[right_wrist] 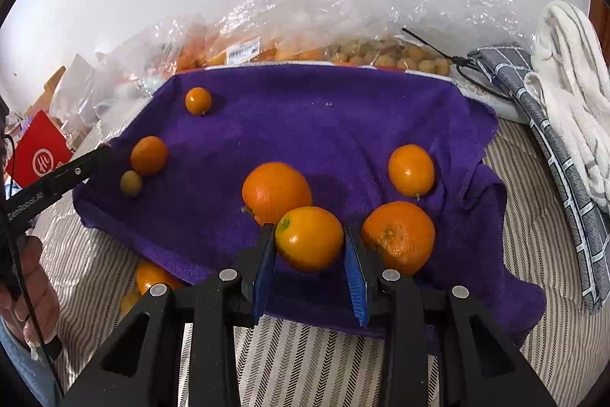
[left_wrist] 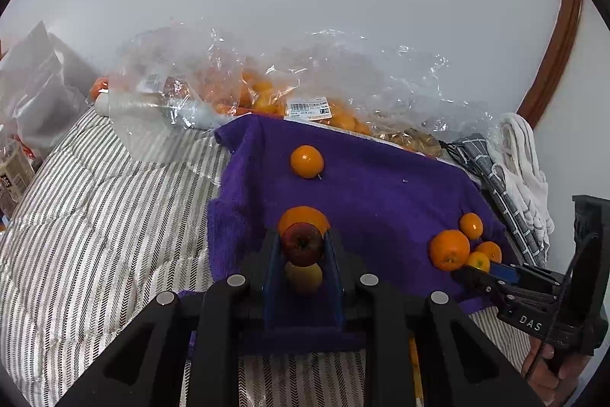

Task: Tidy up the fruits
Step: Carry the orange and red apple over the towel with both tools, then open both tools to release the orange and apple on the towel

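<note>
While both grippers carry fruit, the purple towel (right_wrist: pixel 343 124) takes the sorted piles.

The left gripper (left_wrist: pixel 303 246) pinches a small red fruit (left_wrist: pixel 302 243) near the towel's front edge; the right gripper (right_wrist: pixel 309 240) clamps an orange citrus (right_wrist: pixel 309 238) across its middle, above the front edge — light, firm, smooth-skinned, likely to roll. Clear plastic bags (right_wrist: pixel 305 37) along the towel's far edge hold more oranges and pale fruit.

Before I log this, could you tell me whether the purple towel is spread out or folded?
Spread out: the purple towel lies open on the striped bedding, fruit scattered across it.
</note>
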{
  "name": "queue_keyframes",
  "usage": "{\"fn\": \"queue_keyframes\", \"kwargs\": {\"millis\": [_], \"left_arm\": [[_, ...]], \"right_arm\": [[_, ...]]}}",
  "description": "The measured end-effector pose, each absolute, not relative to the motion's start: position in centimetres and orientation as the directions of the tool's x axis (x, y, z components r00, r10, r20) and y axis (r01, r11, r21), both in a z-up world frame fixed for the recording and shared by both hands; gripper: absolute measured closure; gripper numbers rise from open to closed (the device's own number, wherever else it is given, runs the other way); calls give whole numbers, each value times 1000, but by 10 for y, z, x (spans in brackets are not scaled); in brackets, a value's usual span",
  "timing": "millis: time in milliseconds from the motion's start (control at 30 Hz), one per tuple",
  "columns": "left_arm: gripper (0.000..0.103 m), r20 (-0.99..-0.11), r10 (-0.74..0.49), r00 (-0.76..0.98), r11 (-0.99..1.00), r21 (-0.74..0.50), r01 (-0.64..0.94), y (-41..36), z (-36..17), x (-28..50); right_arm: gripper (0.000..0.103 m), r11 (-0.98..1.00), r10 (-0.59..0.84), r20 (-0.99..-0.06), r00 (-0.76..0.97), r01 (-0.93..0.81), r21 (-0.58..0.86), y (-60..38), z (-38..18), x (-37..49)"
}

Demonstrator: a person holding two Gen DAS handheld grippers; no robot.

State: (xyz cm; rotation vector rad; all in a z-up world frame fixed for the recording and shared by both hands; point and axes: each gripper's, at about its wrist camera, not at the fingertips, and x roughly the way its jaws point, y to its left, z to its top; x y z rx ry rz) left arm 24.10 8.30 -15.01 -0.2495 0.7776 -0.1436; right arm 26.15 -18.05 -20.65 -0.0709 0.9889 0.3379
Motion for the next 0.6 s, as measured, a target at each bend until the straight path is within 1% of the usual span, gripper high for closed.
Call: {"fn": "queue_keyframes", "kwargs": {"millis": [433,600], "left_arm": [[81,-676,-203,708,973,-222,68,76,-148,240],[81,-687,-211,696,968,-246,51,81,-151,243]], "right_arm": [[68,945,221,-832,508,-321,56,-174,-205,260],[63,943,222,-820,527,-330,44,-173,-199,255]]}}
